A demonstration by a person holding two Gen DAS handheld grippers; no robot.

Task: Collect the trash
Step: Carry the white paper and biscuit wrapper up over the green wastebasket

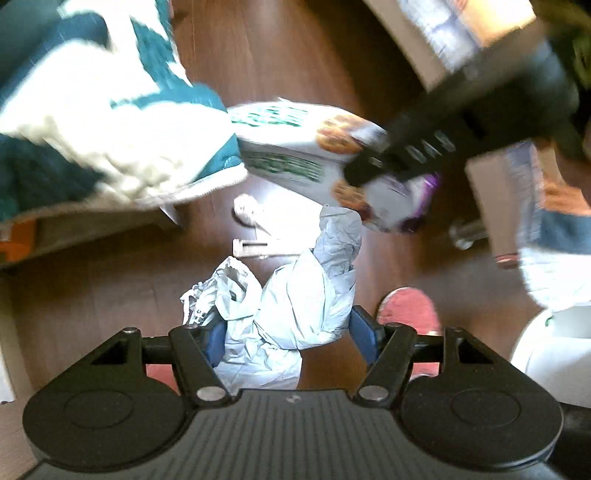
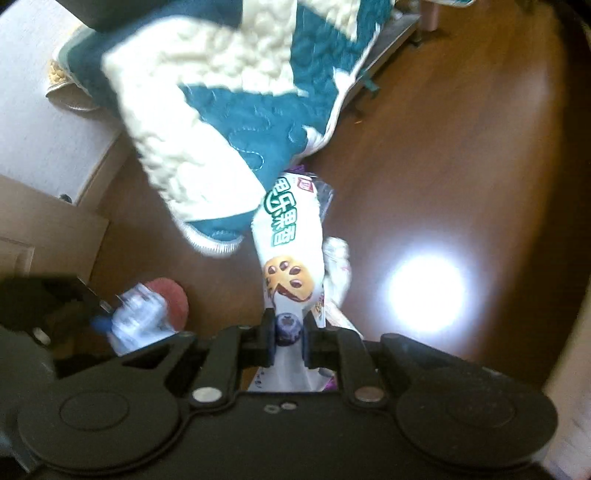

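My left gripper (image 1: 288, 328) is shut on a crumpled pale blue plastic bag (image 1: 306, 295), which hangs between its blue pads above the wood floor. My right gripper (image 2: 288, 332) is shut on a white cookie packet (image 2: 288, 236) with green lettering and cookie pictures, held by its lower end. The same packet (image 1: 295, 147) shows in the left wrist view with the right gripper's black body (image 1: 461, 122) on it. A small crumpled white scrap (image 1: 247, 212) and a white tube-like piece (image 1: 251, 247) lie on the floor beyond the bag.
A teal and cream quilt (image 2: 240, 103) hangs off the bed at the left. A cardboard box (image 1: 461, 33) stands at the far right. A red slipper (image 1: 410, 306) is near the left gripper. A white bin rim (image 1: 554, 343) shows at the right edge.
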